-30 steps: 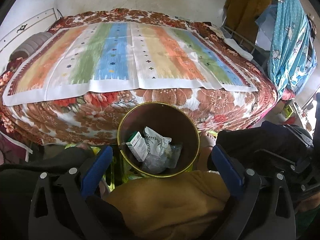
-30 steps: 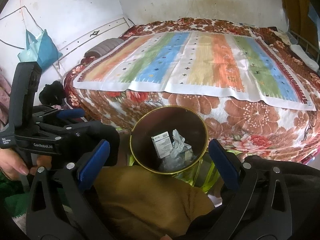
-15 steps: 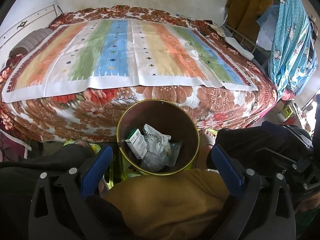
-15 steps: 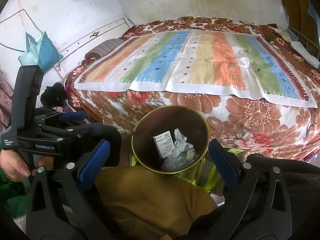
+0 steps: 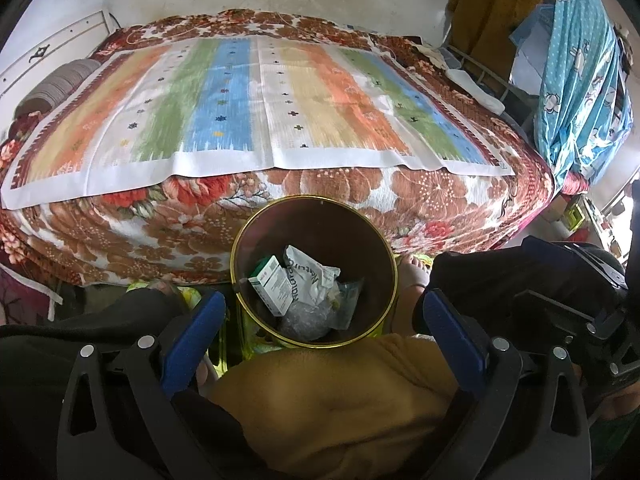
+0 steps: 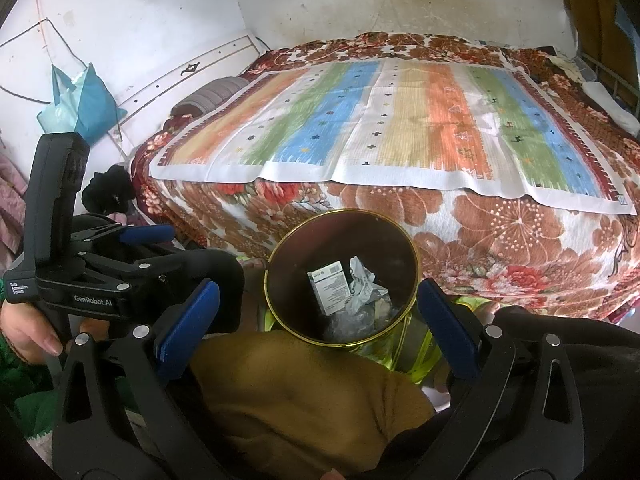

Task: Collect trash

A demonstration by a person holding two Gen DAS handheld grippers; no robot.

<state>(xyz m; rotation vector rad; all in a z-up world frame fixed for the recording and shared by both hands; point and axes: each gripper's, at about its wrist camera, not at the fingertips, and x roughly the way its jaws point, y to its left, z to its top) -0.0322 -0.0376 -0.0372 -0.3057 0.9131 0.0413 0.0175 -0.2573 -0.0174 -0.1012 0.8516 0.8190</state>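
Observation:
A round bin with a gold rim [image 5: 240, 256] [image 6: 414, 258] stands on the floor in front of the bed. Inside lie a small green-and-white carton [image 5: 272, 284] [image 6: 330, 286], a crumpled white wrapper [image 5: 310, 276] [image 6: 362, 284] and clear plastic [image 5: 308, 318]. My left gripper [image 5: 320, 320] hovers above the bin's near side, open, nothing between its blue pads [image 5: 192, 340]. My right gripper [image 6: 318, 322] is likewise open and empty over the bin. The left gripper's body [image 6: 92, 280] shows at the left of the right wrist view, held by a hand.
A bed with a floral blanket [image 5: 120, 232] and a striped cloth [image 5: 260, 112] [image 6: 400, 120] fills the space behind the bin. A person's mustard-clad lap [image 5: 336, 400] [image 6: 304, 400] lies under both grippers. Blue fabric [image 5: 576, 80] hangs at the right; a teal bag [image 6: 80, 104] hangs on the left wall.
Both views have tilted up slightly, so the bin sits a little lower in the frame. The grippers stay open and the trash in the bin has not moved.

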